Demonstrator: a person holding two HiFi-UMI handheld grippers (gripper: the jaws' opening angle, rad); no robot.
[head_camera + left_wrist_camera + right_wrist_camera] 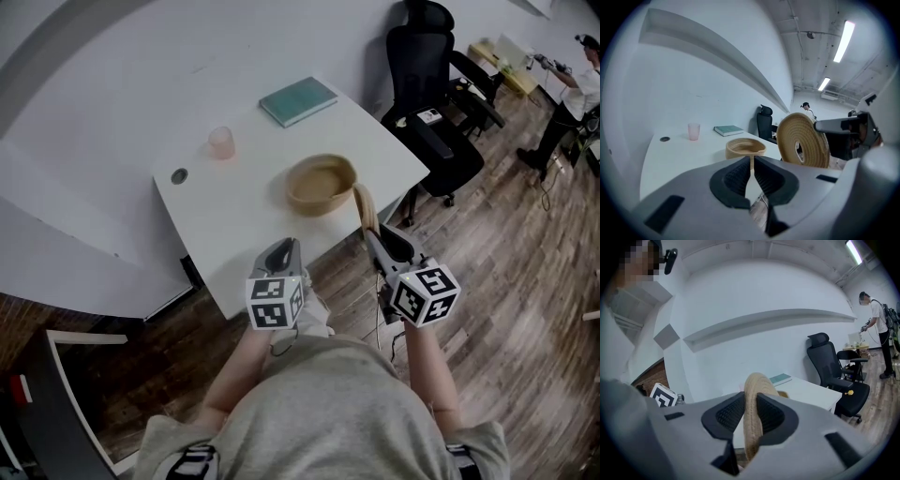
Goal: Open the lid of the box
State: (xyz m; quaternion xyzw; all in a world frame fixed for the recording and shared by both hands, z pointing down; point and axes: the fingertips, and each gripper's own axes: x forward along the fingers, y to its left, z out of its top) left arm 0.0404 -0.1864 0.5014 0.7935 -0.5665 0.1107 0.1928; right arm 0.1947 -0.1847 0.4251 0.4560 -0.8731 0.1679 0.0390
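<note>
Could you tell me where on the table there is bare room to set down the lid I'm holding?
The widest bare patch of the table lies along its near edge, bordered by the cable hole, the cup and the basket. A smaller one sits between the basket, the book and the right-hand edge. Crowding is only between cup, book and basket.

Jaws of the right gripper (750, 399) hide the woven lid (757, 380) lower down; the far person (577, 98) is cut off at the view's edge.
</note>
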